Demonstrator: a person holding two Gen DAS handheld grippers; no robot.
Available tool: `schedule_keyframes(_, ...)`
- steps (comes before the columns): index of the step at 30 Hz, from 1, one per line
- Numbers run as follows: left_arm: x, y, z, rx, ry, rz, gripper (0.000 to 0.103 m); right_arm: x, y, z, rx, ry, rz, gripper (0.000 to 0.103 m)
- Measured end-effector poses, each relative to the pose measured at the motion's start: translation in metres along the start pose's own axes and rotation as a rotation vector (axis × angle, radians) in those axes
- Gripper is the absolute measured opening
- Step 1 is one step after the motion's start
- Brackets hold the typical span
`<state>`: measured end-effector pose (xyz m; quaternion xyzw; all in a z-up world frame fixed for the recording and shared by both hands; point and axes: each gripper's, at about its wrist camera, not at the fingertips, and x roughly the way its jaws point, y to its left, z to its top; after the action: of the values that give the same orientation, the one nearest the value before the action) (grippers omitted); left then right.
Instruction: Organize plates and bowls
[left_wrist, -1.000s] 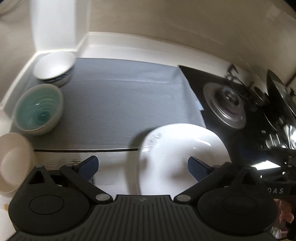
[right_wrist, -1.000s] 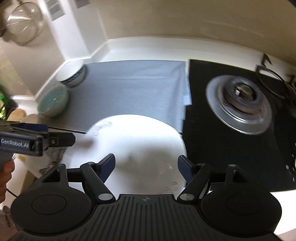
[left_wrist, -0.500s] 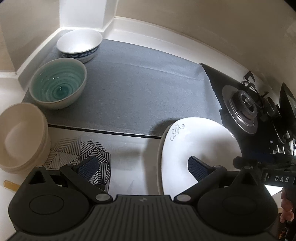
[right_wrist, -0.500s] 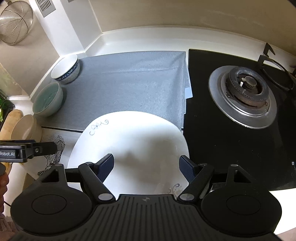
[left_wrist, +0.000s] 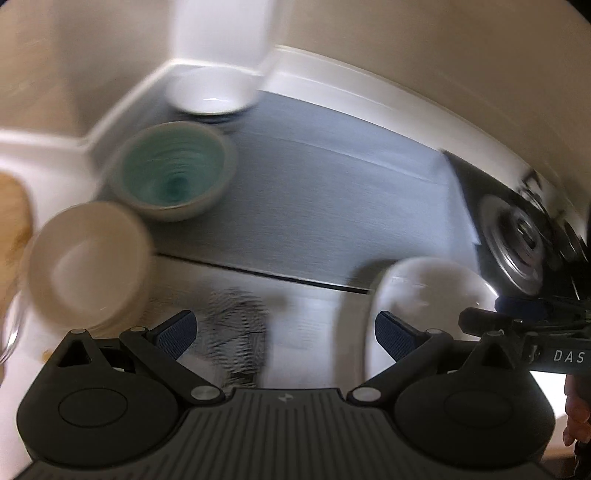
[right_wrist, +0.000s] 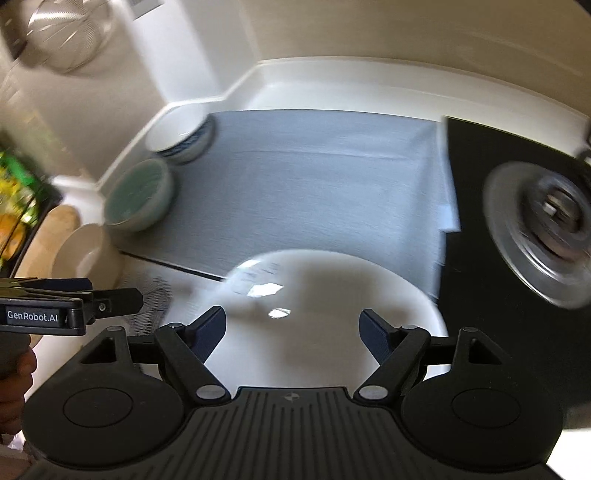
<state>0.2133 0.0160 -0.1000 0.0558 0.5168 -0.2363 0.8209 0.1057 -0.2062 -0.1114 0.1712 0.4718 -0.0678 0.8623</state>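
Step in hand looks like the approach to the white plate (right_wrist: 332, 295), nothing picked up yet. Right gripper (right_wrist: 291, 328) has its jaws spread wide, empty, hovering over the plate at bottom centre of the right wrist view. Left gripper (left_wrist: 284, 330) is also spread and empty; its right finger overlaps the plate's left edge in frame, contact unclear from blur.

The plate lies flat at the front edge of the grey mat (right_wrist: 314, 177), beside the stove burner (right_wrist: 546, 229). It reads as a rounded oval, long axis roughly left-right in frame, face up.

Teal bowl (left_wrist: 173, 177), white-blue bowl (left_wrist: 210, 92) and cream bowl (left_wrist: 88, 262) line the upper left.

The next move probably calls for catching the plate's rim and closing on it.
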Motion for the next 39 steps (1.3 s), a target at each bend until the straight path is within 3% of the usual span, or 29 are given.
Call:
schedule_keyframes(10,-0.042,0.106,-0.005,-0.27,-0.062,0.25,0.103,0.051,0.083,0.039,-0.135,0.043,0.182,0.081)
schedule_keyframes(15,-0.047,0.143,0.007,-0.293,-0.076,0.363,0.103,0.081,0.133,0.047,-0.177,0.074,0.23,0.081)
schedule_keyframes(19,-0.035,0.158,0.015,-0.273,-0.041,0.361,0.103,0.104,0.173,0.042,-0.188,0.112,0.246,0.081)
schedule_keyframes(24,-0.016,0.17,0.023,-0.261,0.0,0.317,0.103,0.128,0.207,0.038,-0.203,0.136,0.2,0.079)
schedule_keyframes(27,-0.005,0.174,0.026,-0.237,0.017,0.302,0.103,0.139,0.212,0.039,-0.195,0.158,0.185,0.073)
schedule_keyframes(29,0.001,0.177,0.029,-0.221,0.02,0.296,0.102,0.144,0.214,0.04,-0.188,0.177,0.178,0.06)
schedule_keyframes(31,0.005,0.177,0.033,-0.195,0.02,0.286,0.096,0.147,0.214,0.039,-0.174,0.195,0.193,0.042)
schedule_keyframes(34,0.013,0.175,0.037,-0.165,0.044,0.247,0.069,0.147,0.217,0.04,-0.186,0.196,0.203,0.027)
schedule_keyframes(36,0.019,0.173,0.038,-0.159,0.073,0.22,0.048,0.146,0.219,0.04,-0.195,0.198,0.203,0.021)
schedule_keyframes(37,0.021,0.172,0.039,-0.155,0.085,0.211,0.043,0.146,0.218,0.04,-0.197,0.199,0.202,0.02)
schedule_keyframes(39,0.025,0.167,0.037,-0.138,0.098,0.199,0.021,0.145,0.218,0.041,-0.204,0.2,0.2,0.02)
